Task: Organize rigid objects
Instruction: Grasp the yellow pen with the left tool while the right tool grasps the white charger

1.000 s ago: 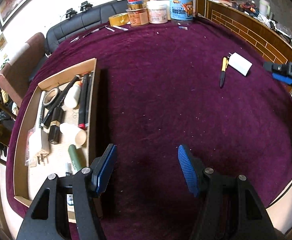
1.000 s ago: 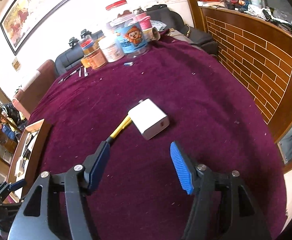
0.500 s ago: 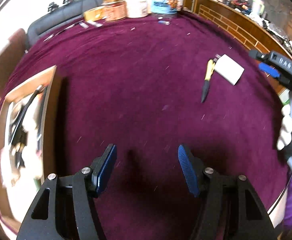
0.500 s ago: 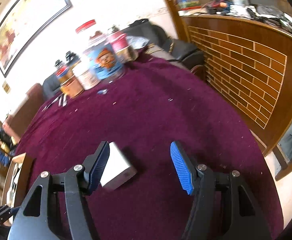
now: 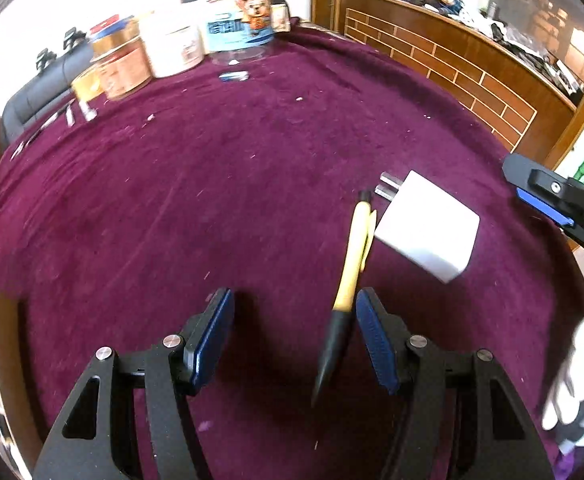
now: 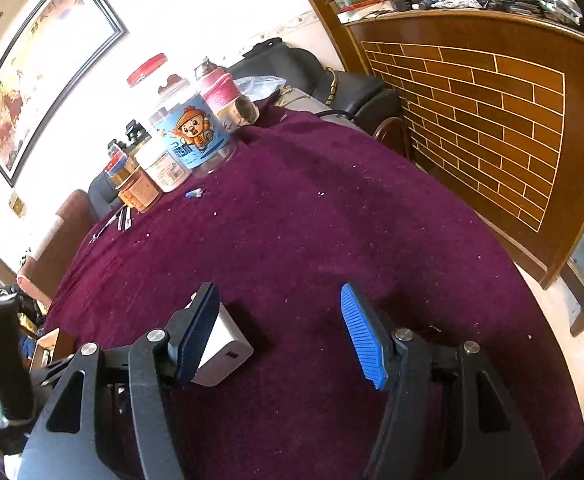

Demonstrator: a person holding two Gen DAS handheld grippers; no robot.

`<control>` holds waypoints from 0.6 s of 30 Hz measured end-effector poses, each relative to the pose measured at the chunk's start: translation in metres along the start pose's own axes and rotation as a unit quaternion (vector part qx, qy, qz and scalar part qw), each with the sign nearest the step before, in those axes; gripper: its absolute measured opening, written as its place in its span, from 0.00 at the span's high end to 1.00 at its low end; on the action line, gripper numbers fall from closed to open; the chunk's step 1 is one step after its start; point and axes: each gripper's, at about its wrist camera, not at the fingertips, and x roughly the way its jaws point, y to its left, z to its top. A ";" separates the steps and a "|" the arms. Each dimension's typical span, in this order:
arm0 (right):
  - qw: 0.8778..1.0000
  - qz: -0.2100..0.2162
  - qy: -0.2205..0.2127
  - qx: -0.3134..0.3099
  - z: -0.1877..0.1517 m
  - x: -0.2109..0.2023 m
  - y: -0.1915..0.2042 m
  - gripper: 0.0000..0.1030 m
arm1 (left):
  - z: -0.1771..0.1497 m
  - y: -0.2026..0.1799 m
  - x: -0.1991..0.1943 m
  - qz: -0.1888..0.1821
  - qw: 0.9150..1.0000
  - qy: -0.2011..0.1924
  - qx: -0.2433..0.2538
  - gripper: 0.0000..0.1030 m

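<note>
You are reaching for two loose things on the purple table (image 5: 211, 200). Your left claw (image 5: 294, 340) is hanging wide and empty, the pen (image 5: 350, 272) lying between its pads, close to the pad at 3 o'clock, black tip toward you. Your right claw (image 6: 279, 334) is also gaping wide, holding nothing; the white charger (image 6: 223, 346) is sitting at its 9 o'clock pad, partly behind it. Next, I judge, you are centring each claw, then closing.
</note>
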 end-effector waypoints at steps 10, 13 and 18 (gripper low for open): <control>1.000 0.013 0.023 -0.005 -0.004 0.008 0.002 0.39 | -0.001 -0.002 -0.004 -0.034 0.999 -0.018 0.005 0.95; 0.999 0.018 0.036 -0.015 -0.006 0.013 0.007 0.39 | -0.007 0.014 -0.018 -0.048 0.998 -0.026 -0.024 0.95; 0.997 0.016 0.055 -0.048 -0.011 0.019 0.023 0.39 | -0.026 0.041 -0.051 -0.076 0.994 -0.042 -0.064 0.95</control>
